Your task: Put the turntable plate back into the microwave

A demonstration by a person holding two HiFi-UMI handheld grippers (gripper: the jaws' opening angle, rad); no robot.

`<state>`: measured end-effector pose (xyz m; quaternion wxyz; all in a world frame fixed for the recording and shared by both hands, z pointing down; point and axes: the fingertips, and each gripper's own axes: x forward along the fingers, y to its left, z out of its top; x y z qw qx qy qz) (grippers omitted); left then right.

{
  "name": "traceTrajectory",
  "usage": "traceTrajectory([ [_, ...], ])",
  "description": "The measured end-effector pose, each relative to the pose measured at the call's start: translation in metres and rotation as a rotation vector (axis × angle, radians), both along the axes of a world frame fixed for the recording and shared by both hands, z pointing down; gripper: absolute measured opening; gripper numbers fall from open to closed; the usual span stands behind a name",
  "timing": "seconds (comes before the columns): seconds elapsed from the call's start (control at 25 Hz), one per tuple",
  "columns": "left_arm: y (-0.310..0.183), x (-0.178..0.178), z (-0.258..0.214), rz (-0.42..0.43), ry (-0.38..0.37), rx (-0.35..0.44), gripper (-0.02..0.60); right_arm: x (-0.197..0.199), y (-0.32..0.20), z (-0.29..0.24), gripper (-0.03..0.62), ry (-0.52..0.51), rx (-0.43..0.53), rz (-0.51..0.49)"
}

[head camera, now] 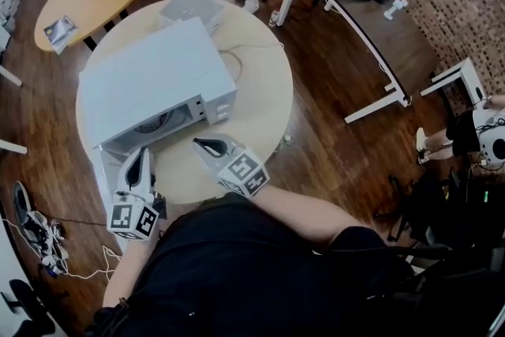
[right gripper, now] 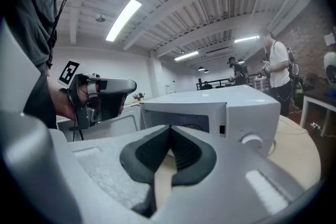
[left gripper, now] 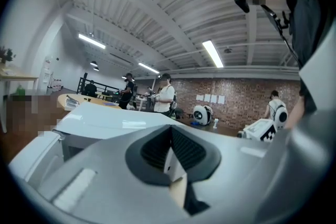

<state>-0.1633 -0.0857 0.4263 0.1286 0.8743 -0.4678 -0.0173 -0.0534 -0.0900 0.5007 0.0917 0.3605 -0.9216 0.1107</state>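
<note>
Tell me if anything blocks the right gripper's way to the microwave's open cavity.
Nothing visible does. The microwave has its door swung aside, its cavity faces the right gripper across bare table, and the left gripper sits off by the door.

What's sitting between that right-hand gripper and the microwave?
Nothing: only bare round table separates the right gripper from the microwave, seen in the head view.
</note>
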Motion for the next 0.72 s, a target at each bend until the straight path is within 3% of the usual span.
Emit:
traceTrajectory([
  [0.72, 0.0075, 0.0065, 0.0014, 0.065, -0.038, 0.001, 0.005, 0.0101, 0.0026, 0.0071, 0.002, -0.047, -0.016, 0.088],
])
